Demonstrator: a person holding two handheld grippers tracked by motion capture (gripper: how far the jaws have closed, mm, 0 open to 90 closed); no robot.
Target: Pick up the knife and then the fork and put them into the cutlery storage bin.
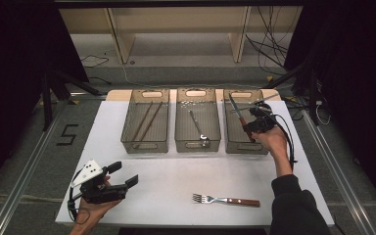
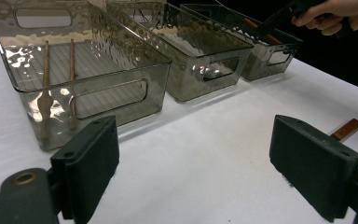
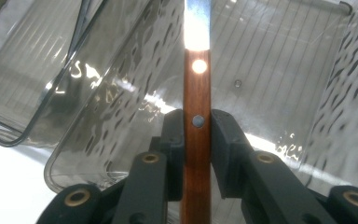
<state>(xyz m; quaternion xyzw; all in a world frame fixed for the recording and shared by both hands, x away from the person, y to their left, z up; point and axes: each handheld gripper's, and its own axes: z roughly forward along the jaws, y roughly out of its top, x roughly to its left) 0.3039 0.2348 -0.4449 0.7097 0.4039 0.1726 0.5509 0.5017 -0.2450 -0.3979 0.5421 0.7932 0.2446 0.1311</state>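
My right gripper (image 3: 197,122) is shut on the wooden handle of a knife (image 3: 197,84), whose steel blade points away over the right-hand smoky plastic bin (image 3: 284,56). From the high view the knife (image 1: 235,108) slants over that bin (image 1: 235,142), with the right gripper (image 1: 248,126) above its near half. A fork (image 1: 225,200) with a wooden handle lies on the white table near the front edge. My left gripper (image 1: 125,173) rests at the front left, open and holding nothing; its jaws (image 2: 200,163) stand wide apart, facing the bins.
Three bins stand in a row at the back of the table (image 1: 176,171). The left bin (image 1: 145,122) holds two chopsticks (image 2: 45,70), and the middle bin (image 1: 198,122) holds a spoon (image 1: 198,128). The fork's handle end (image 2: 347,129) peeks past my left gripper's right jaw.
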